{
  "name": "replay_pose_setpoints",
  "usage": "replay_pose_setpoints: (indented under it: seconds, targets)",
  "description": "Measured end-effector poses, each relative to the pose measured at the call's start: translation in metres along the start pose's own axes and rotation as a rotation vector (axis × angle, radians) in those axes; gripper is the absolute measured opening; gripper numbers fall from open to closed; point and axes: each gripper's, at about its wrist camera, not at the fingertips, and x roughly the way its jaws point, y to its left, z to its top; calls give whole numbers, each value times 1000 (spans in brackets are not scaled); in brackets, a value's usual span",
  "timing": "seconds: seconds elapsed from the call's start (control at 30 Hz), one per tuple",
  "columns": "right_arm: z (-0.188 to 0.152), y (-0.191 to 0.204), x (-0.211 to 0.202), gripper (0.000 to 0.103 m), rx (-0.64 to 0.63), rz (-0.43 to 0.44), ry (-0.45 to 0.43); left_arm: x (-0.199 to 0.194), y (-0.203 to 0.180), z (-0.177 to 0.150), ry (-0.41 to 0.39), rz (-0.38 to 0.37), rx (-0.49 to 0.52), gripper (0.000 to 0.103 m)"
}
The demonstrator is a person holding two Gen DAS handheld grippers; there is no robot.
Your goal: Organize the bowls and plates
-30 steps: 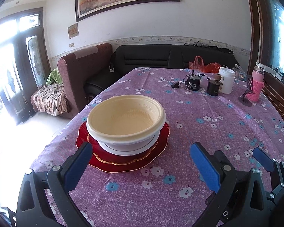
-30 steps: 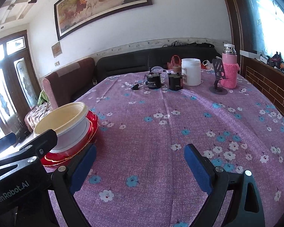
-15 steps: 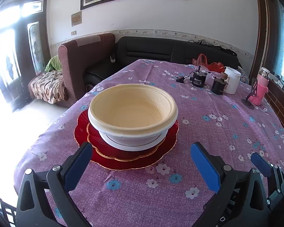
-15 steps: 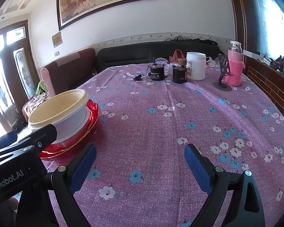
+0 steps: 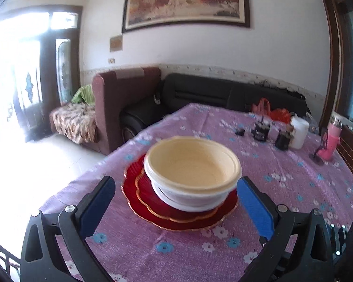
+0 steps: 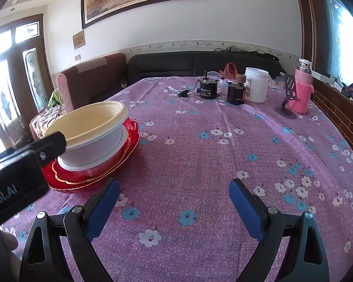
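A cream bowl (image 5: 191, 164) nests in a white bowl (image 5: 190, 199), stacked on two red gold-rimmed plates (image 5: 143, 195) near the table's left edge. My left gripper (image 5: 176, 208) is open, its blue pads level with the stack's near side, one on each side, touching nothing. The same stack shows in the right wrist view: cream bowl (image 6: 87, 122), red plates (image 6: 129, 136). My right gripper (image 6: 174, 205) is open and empty over bare tablecloth, right of the stack. The left gripper's body (image 6: 18, 174) hides the stack's near-left part there.
The table wears a purple flowered cloth (image 6: 223, 155). At the far end stand two black motors (image 6: 208, 90), a white jar (image 6: 256, 84), a phone stand (image 6: 288, 98) and a pink bottle (image 6: 303, 91). A maroon armchair (image 5: 120, 98) and black sofa lie beyond.
My left gripper has moved forward, so the stack now sits between its pads, and the view has tilted up. My right gripper has moved slightly closer to the stack.
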Motion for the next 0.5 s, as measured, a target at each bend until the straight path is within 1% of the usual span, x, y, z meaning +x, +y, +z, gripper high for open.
replay_pose_setpoints:
  seconds: [0.1,0.13,0.17,0.2,0.23,0.27,0.33,0.4,0.5]
  targets:
    - [2,6,-2,96,-16,1,-12,-25,10,9,-126,83,-31,103]
    - [3,9,-2,96,-22,5,-11,-30,11,10,-149,107,-26,103]
    - [4,12,-2,96,-28,10,-9,-30,11,11,-147,113,-9,103]
    - [5,16,-1,96,-37,16,-6,-27,10,13,-129,89,18,103]
    - [7,19,-1,96,-45,22,-4,-22,9,13,-95,49,36,103]
    - [8,24,-1,96,-57,27,-3,-16,10,13,-51,16,39,103]
    - [10,31,-3,96,-80,36,-7,-4,14,11,19,-13,11,103]
    - [12,39,-5,96,-102,44,-11,5,19,9,55,-18,-9,103]
    - [14,47,-8,96,-125,55,-16,11,27,8,67,-4,-26,103]
